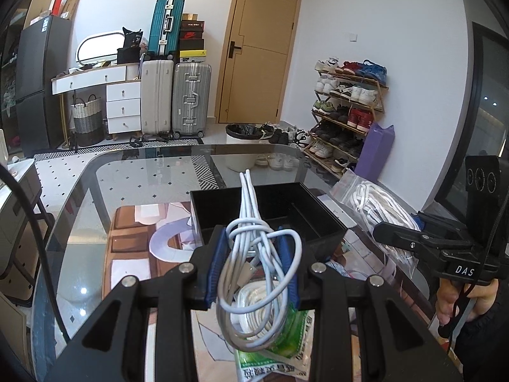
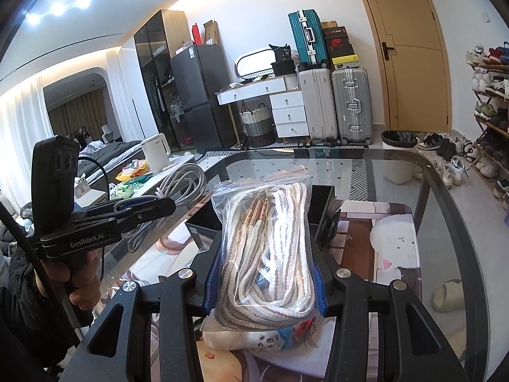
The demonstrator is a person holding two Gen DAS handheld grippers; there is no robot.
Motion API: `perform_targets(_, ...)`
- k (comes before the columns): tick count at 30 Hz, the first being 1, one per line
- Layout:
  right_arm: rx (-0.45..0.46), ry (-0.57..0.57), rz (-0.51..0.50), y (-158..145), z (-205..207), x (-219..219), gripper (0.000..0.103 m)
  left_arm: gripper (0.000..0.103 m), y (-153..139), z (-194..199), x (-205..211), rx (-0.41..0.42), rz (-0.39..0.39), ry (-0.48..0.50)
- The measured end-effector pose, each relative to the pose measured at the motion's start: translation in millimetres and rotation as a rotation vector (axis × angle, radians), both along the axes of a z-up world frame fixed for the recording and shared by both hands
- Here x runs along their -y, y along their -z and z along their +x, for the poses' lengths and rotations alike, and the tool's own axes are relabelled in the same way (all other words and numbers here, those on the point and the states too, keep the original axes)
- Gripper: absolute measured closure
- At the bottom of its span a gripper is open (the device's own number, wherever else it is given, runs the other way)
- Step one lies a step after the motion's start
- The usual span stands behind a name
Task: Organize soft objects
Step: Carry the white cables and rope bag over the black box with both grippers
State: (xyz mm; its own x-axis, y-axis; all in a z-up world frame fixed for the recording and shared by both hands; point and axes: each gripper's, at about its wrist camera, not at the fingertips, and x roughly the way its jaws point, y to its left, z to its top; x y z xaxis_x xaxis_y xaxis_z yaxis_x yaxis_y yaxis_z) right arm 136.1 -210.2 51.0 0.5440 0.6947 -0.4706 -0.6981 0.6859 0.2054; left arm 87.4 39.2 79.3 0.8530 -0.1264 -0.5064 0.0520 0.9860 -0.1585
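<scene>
Cable [image 1: 254, 248], white and knotted into a bundle, sits clamped in the left hand-held gripper [image 1: 253, 265] above the black box [image 1: 321, 219] near the desk's [image 1: 127, 172] middle. The right hand-held gripper [image 2: 264, 281] clasps a bagged cord [image 2: 270, 238]. Both seem mid-carry; next likely calls for lowering each into the box and releasing.

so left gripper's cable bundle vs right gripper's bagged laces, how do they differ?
The white cable bundle is bare, loosely coiled and knotted round itself; the laces are sealed in a clear zip bag.
The cable is round, smooth and plain white; the laces are flat, woven, striped white and tan, with copper tips.
The cable's loops hang loose below the left gripper; the bag holds the laces compact in the right gripper.
Shared: both are soft, clamped and lifted.
</scene>
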Motion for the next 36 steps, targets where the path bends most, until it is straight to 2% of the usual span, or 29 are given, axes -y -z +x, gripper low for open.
perform_targets(20,-0.061,-0.019,-0.046,-3.6,29.2,-24.0,0.057,0.071,4.9,36.3,-3.8,-0.041,-0.002,0.009)
perform_targets(36,-0.137,-0.036,-0.143,-2.7,57.0,-58.1,0.057,0.071,13.8,66.9,-4.6,-0.086,-0.024,0.021)
